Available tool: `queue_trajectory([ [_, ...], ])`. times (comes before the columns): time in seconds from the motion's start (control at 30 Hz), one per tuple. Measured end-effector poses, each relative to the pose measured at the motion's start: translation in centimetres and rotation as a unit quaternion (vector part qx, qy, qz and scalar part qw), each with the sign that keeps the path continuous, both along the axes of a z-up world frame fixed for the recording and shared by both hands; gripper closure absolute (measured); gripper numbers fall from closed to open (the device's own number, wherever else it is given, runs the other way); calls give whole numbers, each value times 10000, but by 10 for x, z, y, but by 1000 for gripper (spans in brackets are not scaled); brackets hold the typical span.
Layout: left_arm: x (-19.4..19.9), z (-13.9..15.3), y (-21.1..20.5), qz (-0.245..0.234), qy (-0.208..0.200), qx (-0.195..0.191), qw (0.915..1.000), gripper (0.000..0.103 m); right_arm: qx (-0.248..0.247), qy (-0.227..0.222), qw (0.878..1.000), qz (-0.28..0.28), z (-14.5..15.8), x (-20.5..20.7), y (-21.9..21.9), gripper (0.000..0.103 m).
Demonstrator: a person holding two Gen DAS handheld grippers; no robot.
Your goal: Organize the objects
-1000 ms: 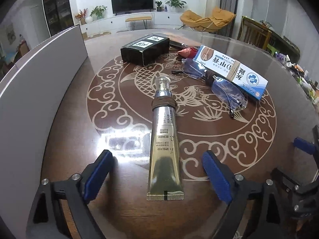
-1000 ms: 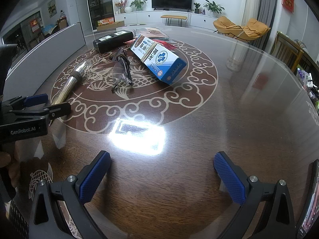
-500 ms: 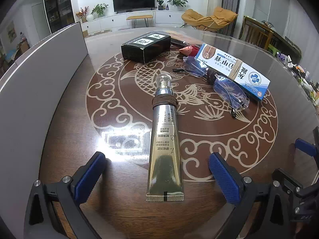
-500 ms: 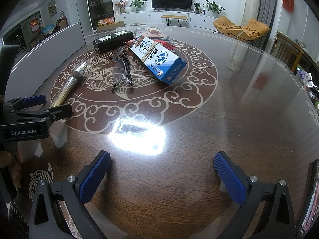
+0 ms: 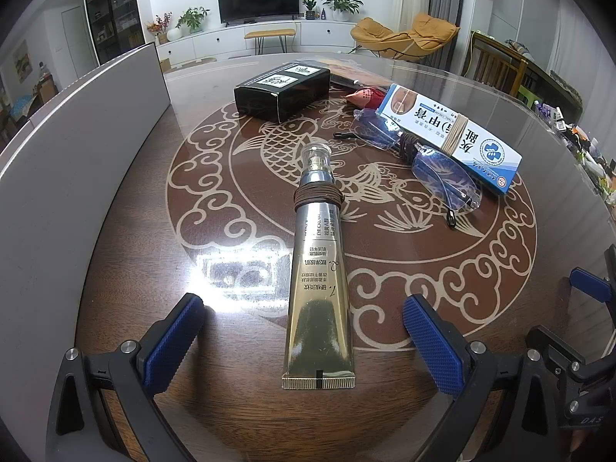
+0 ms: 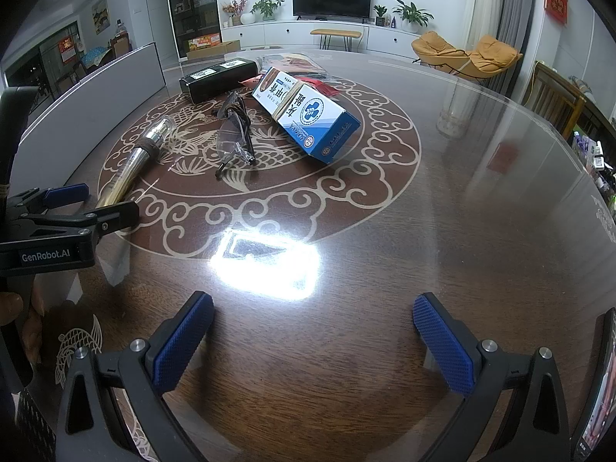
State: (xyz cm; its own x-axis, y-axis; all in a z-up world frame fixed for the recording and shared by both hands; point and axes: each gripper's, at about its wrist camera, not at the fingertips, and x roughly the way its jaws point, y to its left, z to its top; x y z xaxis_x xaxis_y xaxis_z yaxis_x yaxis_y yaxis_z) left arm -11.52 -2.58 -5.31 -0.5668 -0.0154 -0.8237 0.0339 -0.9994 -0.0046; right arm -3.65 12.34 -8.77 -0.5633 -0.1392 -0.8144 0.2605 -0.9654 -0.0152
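A gold eye-cream tube [image 5: 317,281] with brown cord wound round its neck lies on the round table, its flat end between my open left gripper's [image 5: 302,340] blue pads; it also shows in the right wrist view [image 6: 131,169]. Beyond it lie clear glasses [image 5: 419,161], a blue-and-white medicine box [image 5: 450,134] and a black box [image 5: 283,88]. My right gripper [image 6: 312,340] is open and empty over bare table, well to the right of the tube. The left gripper [image 6: 88,206] shows at the right wrist view's left edge.
A grey panel [image 5: 77,146] stands along the table's left side. A red packet [image 5: 364,96] and a flat bag lie behind the medicine box. Small items crowd the far right table edge [image 5: 589,146]. A bright lamp glare [image 6: 265,261] sits on the glass top.
My left gripper has pulled back slightly along the tube, so the tube's flat end now lies further forward between the pads. The right gripper has not moved.
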Motion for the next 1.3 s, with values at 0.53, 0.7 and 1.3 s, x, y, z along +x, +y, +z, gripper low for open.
queue_trajectory([
  [0.53,-1,-1,0,3,3,-1,10000,0,-1,1,10000,0,0,0,0,0],
  [0.7,-1,-1,0,4,2,-7,10000,0,-1,1,10000,-1,0,0,0,0],
  [1.3,-2,-1,0,5,5,-3,10000,0,1093,733,9871,912,42,-75,-17,5],
])
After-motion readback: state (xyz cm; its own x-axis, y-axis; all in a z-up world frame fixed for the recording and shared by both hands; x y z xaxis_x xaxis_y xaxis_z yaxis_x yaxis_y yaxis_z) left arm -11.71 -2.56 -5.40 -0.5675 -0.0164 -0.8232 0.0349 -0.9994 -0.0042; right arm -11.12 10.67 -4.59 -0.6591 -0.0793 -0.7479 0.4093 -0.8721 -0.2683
